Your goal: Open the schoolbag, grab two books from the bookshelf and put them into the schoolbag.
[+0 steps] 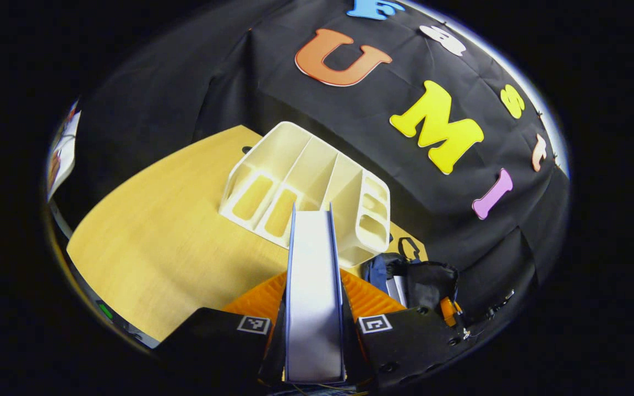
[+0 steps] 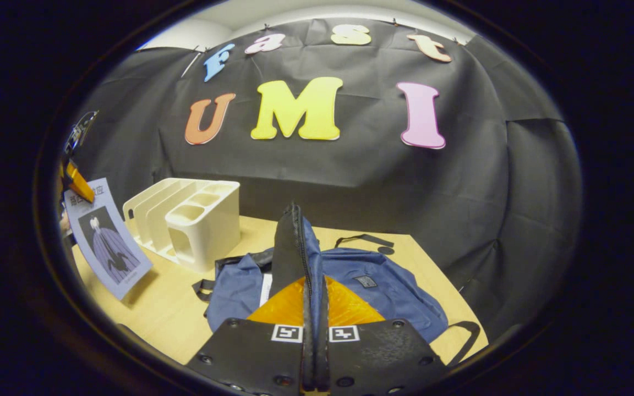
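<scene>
My left gripper (image 1: 313, 301) is shut on a thin book (image 1: 310, 258) with a blue cover, held edge-on in front of the cream bookshelf (image 1: 306, 170). In the right gripper view the same book (image 2: 109, 242) hangs at the far left above the table, its illustrated cover showing, beside the bookshelf (image 2: 196, 220). The blue schoolbag (image 2: 383, 286) lies on the table. My right gripper (image 2: 312, 308) is shut on its zippered flap (image 2: 295, 247), lifting that edge upright. The bag (image 1: 394, 272) also appears at the lower right of the left gripper view.
The wooden table (image 2: 157, 308) carries the bookshelf at the back left and the bag in the middle. Black cloth walls close off the back and the right. A bag strap (image 2: 364, 239) lies behind the bag.
</scene>
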The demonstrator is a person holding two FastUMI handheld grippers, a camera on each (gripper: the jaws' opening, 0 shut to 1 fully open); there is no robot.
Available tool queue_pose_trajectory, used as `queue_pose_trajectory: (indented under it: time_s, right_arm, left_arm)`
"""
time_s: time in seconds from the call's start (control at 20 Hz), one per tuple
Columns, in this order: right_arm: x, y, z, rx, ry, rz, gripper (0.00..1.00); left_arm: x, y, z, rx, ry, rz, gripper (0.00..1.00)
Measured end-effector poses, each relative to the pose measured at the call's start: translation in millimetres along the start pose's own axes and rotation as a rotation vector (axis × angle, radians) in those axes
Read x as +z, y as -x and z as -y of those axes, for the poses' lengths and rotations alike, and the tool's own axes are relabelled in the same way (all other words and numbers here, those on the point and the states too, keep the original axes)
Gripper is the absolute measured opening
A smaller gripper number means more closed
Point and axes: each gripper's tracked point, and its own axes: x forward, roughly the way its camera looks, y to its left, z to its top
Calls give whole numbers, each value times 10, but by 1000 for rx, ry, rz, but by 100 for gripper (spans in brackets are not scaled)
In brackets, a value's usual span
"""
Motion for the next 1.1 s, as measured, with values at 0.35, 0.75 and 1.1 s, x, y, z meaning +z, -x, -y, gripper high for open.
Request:
queue_pose_trajectory:
  time_s: [0.35,0.75,1.1]
  right_arm:
    - [234,11,81,2,-48,-9,2]
    - [583,169,246,-21,-117,72,2]
    - [663,254,261,17,-150,100,3]
  left_arm:
    - [-421,-112,221,-165,162,-5,48]
    - [-631,-512,877,-337,255,-91,44]
    - [-610,-952,1433,-388,339,-82,44]
